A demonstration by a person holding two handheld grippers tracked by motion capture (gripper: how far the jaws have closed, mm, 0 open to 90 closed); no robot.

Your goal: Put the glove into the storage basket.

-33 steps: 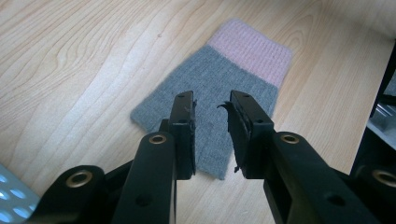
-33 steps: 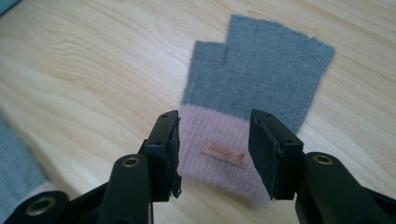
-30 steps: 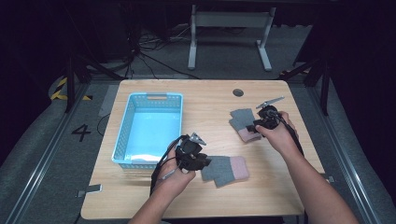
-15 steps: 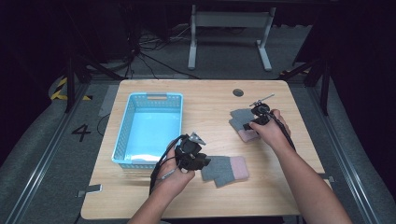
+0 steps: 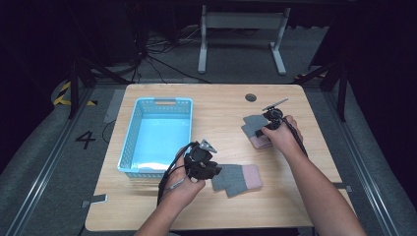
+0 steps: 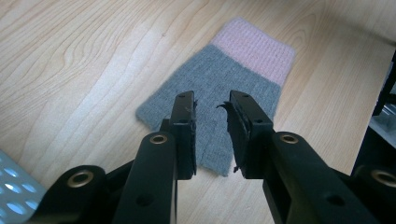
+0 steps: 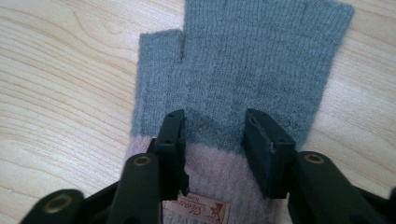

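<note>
The right gripper [image 7: 212, 149] has just been closing, its jaws now straddling the far glove [image 7: 243, 70], probably about to pinch, while the left gripper [image 6: 210, 135] hovers part-spread over the near glove [image 6: 219, 102].

- Between the basket [image 5: 156, 135] and the far glove [image 5: 255, 129] we see bare table [image 5: 221, 113].
- The near glove [image 5: 238, 178] lies just beside the left gripper [image 5: 212, 171].
</note>
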